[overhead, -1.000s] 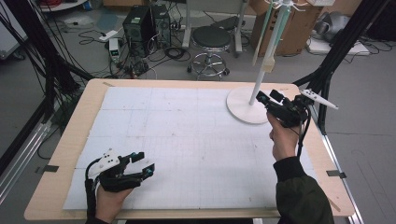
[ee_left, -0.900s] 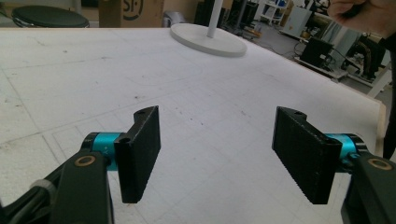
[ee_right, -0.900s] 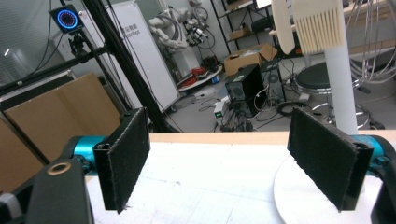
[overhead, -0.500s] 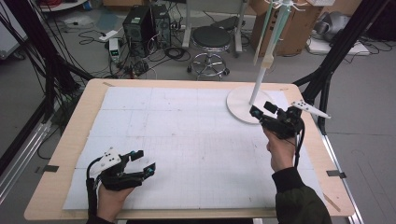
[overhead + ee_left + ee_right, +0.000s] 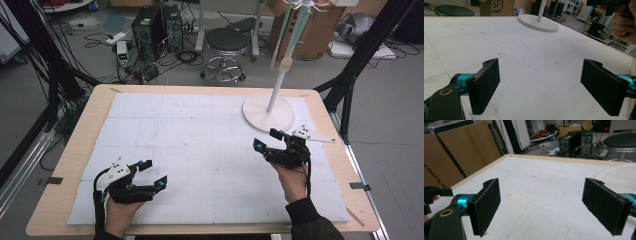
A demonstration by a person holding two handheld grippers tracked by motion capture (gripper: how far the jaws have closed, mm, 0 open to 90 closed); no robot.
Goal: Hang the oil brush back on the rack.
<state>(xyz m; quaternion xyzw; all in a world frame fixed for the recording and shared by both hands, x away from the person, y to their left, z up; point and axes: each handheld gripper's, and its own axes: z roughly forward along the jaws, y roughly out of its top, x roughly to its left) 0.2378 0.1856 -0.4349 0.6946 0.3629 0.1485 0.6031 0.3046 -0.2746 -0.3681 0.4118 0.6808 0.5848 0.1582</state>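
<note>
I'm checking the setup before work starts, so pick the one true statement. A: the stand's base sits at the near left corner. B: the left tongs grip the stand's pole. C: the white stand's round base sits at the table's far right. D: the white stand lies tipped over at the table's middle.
C: the high view shows the white stand's round base upright at the far right of the wooden table, beyond the right tongs.
</note>
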